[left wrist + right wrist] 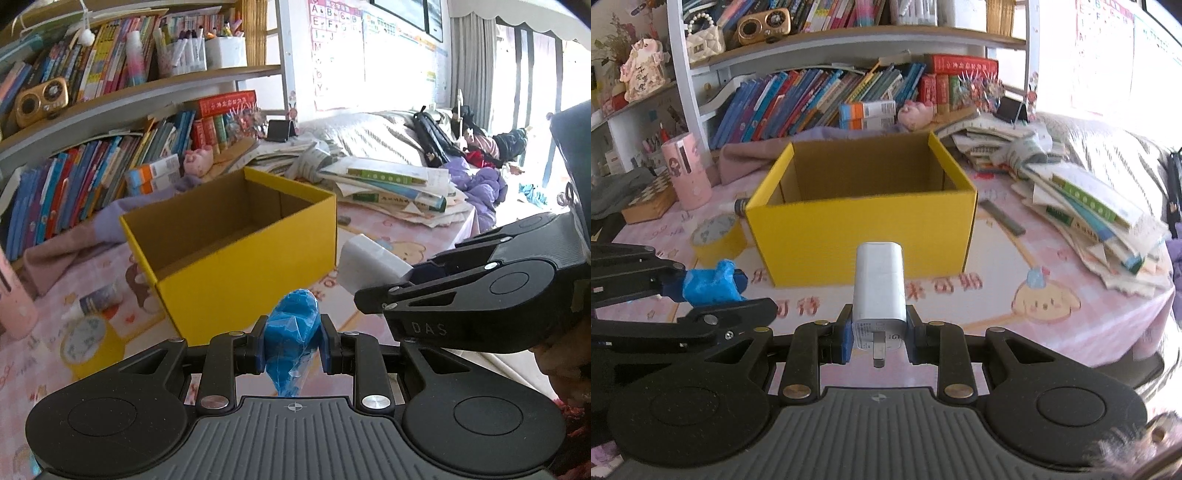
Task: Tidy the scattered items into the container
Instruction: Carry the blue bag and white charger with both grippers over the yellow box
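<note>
Carrying is the step: left gripper (291, 345) pinches a blue wad (293, 332), right gripper (879, 338) a white charger (879, 284), both needing lifting over the yellow box (860, 236) rim before those 2 release.

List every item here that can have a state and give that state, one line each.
Left tongs: shut on the blue wrapped item.
Right tongs: shut on the white charger.
Blue wrapped item: held, off the table.
White charger: held, prongs toward the camera.
Yellow box: open, upright, looks empty.
Yellow tape roll: lying flat beside the box.
Small bottle: lying on its side.
</note>
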### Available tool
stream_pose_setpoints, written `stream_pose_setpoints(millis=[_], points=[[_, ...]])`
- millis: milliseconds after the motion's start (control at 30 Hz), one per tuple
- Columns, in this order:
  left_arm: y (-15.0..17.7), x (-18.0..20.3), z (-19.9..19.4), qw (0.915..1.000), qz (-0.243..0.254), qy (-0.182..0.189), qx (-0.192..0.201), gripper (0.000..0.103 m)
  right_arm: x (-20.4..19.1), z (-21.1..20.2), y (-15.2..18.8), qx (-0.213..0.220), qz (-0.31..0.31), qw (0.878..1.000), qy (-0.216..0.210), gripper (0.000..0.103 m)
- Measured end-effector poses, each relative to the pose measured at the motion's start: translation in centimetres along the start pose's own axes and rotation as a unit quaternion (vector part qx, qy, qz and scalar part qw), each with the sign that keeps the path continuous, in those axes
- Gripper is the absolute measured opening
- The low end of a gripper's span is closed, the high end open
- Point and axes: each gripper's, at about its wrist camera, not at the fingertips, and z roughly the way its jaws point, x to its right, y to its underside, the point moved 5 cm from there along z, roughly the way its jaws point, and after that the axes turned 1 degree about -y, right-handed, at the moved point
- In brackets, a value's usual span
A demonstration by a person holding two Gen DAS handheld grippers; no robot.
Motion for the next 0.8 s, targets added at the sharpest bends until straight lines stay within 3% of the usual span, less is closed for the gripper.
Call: stream_pose_setpoints(millis=[367,800], points=[[-5.9,-3.1,2.7,0.9982,-0.024,-0.03,0.046,0.025,1.6,2.3,-8.7,0.065,-0.045,0.997,-0.018,0.025],[-10.1,-7.1,8.4,0.9918,-0.064,-0.103,0.041,0.025,4.0,10.3,-15.0,0.05,-0.103,0.992,-0.058,0.025]])
